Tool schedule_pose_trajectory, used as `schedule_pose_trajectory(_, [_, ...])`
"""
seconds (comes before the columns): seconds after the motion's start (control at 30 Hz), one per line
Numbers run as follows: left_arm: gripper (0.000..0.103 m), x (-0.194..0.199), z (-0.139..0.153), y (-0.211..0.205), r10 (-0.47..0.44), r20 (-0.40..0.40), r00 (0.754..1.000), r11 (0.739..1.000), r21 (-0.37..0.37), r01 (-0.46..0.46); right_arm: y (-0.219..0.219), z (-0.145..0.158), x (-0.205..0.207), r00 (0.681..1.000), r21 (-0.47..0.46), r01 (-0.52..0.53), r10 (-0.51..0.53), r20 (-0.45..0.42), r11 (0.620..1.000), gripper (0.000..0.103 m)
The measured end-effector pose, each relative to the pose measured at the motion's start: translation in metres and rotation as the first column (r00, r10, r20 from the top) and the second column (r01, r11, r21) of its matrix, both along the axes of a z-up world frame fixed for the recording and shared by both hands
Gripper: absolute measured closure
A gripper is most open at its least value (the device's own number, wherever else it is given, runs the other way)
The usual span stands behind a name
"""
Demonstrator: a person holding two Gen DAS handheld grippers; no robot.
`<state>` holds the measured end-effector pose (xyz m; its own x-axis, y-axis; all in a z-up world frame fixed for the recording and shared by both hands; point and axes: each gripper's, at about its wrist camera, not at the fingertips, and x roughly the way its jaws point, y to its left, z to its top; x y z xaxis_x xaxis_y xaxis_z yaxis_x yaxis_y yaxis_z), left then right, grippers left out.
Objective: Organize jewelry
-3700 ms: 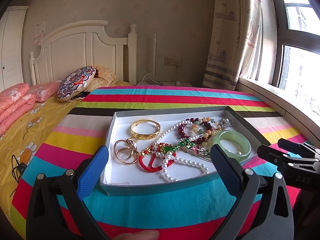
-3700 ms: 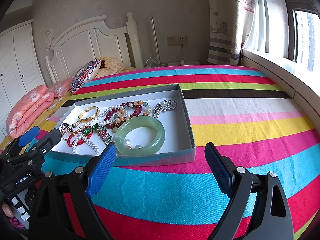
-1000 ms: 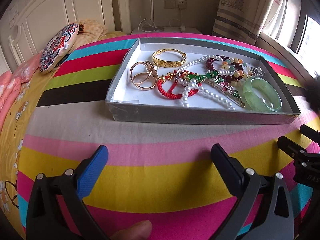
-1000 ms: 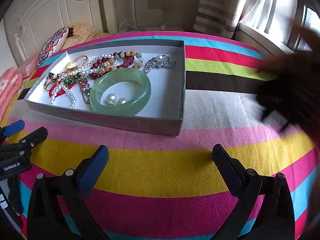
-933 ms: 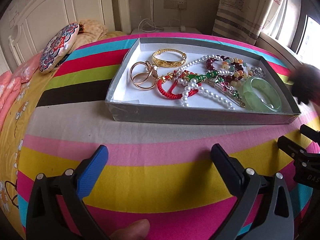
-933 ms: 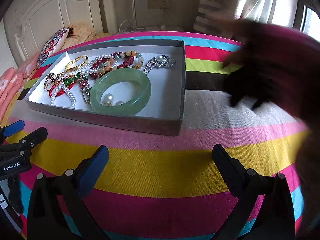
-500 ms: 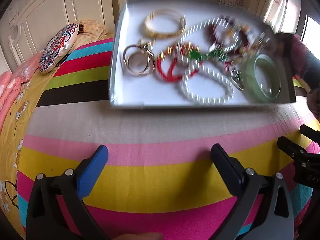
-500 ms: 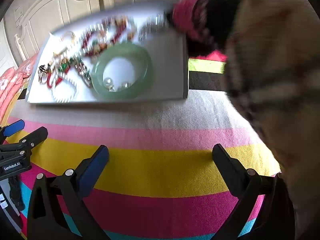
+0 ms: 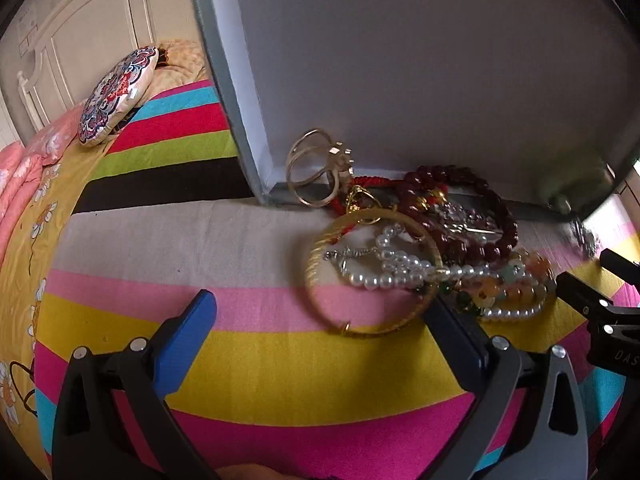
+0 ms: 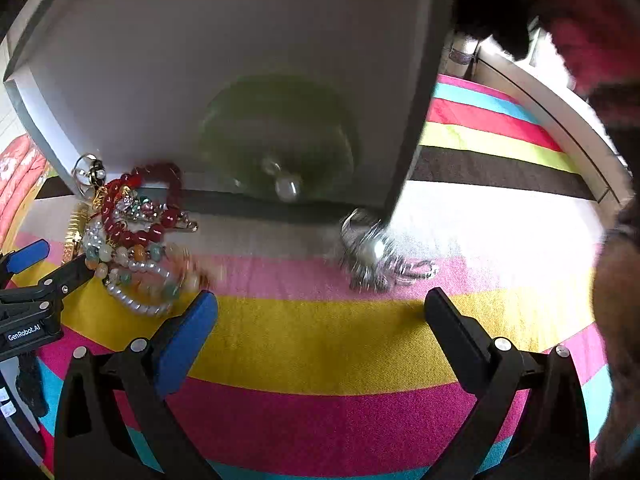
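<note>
The grey box (image 9: 400, 60) with a white inside is tipped up on its near edge, its bottom facing me. Jewelry is sliding out onto the striped cloth: gold rings (image 9: 316, 172), a gold bangle (image 9: 372, 276), a pearl string (image 9: 400, 272), dark red beads (image 9: 460, 208) and coloured beads (image 9: 516, 276). The green bangle (image 10: 276, 148) is a blur inside the box (image 10: 240, 60), low against its near wall. A silver piece (image 10: 372, 252) lies on the pink stripe. My left gripper (image 9: 322, 314) is open just short of the gold bangle. My right gripper (image 10: 320, 312) is open near the silver piece.
A person's pink and black sleeve (image 10: 580, 20) is at the box's upper right corner, and an arm (image 10: 616, 280) fills the right edge. A patterned round cushion (image 9: 116, 96) and pink pillows lie beyond the cloth on the left. The other gripper (image 9: 600, 300) shows at the right.
The box went from flat to lifted and tipped steeply toward me by a person's hand. The jewelry slid down and spilled onto the cloth. Both grippers stayed open and in place.
</note>
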<state>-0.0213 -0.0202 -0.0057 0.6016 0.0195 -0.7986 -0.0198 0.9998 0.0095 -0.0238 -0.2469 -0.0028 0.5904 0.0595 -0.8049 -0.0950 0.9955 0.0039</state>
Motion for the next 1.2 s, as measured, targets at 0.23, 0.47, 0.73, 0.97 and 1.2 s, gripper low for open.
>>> schedule_pose_trajectory(0.23, [0.002,-0.0001,0.0011,0.0014,0.015,0.000,1.000,1.000,0.000,-0.015,0.0014,0.0003,-0.0010,1.000,0.002,-0.018,0.018,-0.001,1.000,0.004])
schedule_pose_trajectory(0.47, [0.002,-0.0004,0.0021,-0.0001,0.016,0.000,1.000,1.000,0.000,-0.016,0.0067,-0.0017,-0.0001,1.000,0.001,-0.018,0.018,0.000,1.000,0.004])
schedule_pose_trajectory(0.73, [0.002,0.0016,0.0022,0.0023,0.016,-0.001,1.000,1.000,-0.001,-0.016,0.0044,-0.0043,-0.0017,1.000,0.002,-0.019,0.019,-0.001,1.000,0.004])
schedule_pose_trajectory(0.97, [0.002,0.0014,0.0016,0.0028,0.016,-0.001,1.000,1.000,-0.001,-0.016,0.0049,-0.0057,-0.0020,1.000,0.002,-0.019,0.019,-0.001,1.000,0.004])
schedule_pose_trajectory(1.2, [0.002,-0.0028,0.0016,0.0025,0.029,-0.001,1.000,1.000,0.000,-0.029,0.0046,-0.0064,-0.0016,1.000,0.002,-0.019,0.019,-0.001,1.000,0.004])
